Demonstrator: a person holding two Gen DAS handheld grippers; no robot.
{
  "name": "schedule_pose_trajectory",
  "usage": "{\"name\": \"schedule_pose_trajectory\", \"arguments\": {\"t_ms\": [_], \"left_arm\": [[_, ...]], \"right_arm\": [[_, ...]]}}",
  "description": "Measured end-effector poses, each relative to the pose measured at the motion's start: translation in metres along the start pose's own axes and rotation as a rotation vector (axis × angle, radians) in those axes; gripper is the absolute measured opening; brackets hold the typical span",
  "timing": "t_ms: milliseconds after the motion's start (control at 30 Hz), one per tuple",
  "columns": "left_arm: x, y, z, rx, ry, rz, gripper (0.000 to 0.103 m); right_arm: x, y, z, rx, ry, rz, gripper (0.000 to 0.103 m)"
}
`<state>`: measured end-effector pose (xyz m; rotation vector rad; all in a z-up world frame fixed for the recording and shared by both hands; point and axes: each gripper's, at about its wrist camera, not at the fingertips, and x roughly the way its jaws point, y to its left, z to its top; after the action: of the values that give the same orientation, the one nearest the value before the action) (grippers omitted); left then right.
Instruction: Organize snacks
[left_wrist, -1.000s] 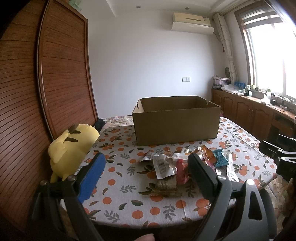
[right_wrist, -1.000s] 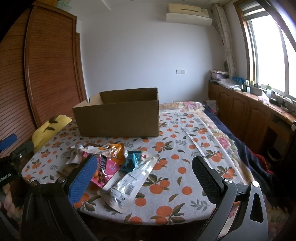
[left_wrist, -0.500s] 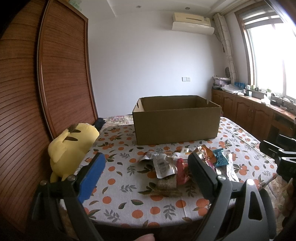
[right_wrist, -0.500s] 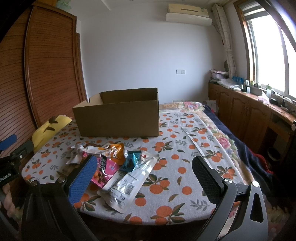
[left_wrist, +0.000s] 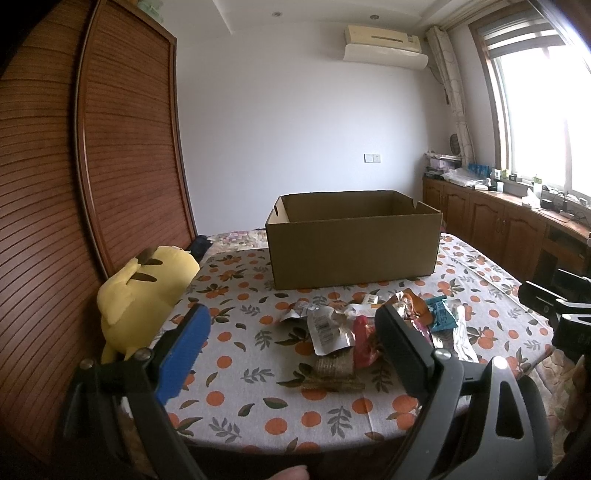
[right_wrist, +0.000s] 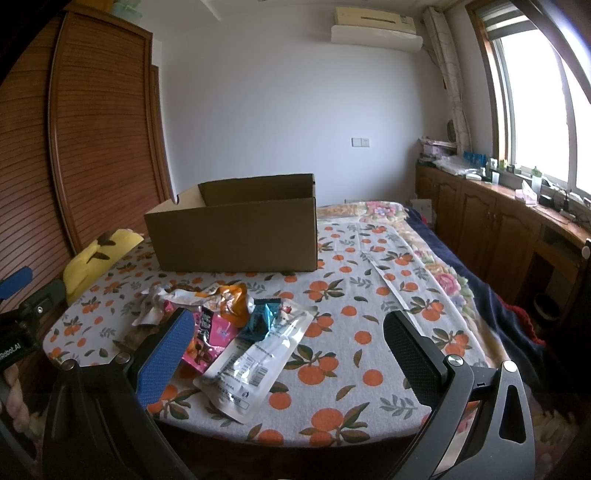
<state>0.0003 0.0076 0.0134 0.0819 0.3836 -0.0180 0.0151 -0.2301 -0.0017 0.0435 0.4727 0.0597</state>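
A pile of snack packets lies on the orange-print cloth, in front of an open brown cardboard box. In the right wrist view the pile holds a clear long packet, a teal packet, an orange one and a pink one; the box stands behind it. My left gripper is open and empty, short of the pile. My right gripper is open and empty, over the near edge of the cloth.
A yellow plush toy lies at the left edge by the wooden wardrobe doors. Wooden cabinets with clutter run along the right under the window. A dark blanket hangs at the right side.
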Motion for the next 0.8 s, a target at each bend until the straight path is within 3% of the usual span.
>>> {"name": "schedule_pose_trajectory", "arguments": {"t_ms": [500,800], "left_arm": [[0.006,-0.006,-0.009,0.024,0.03,-0.018,0.091],[0.023,-0.02,-0.018,0.063,0.099,-0.12,0.091]], "right_arm": [[0.001,-0.002,-0.005,0.0,0.012,0.001,0.103],[0.012,0.0,-0.016,-0.007,0.045,0.004,0.103]]}}
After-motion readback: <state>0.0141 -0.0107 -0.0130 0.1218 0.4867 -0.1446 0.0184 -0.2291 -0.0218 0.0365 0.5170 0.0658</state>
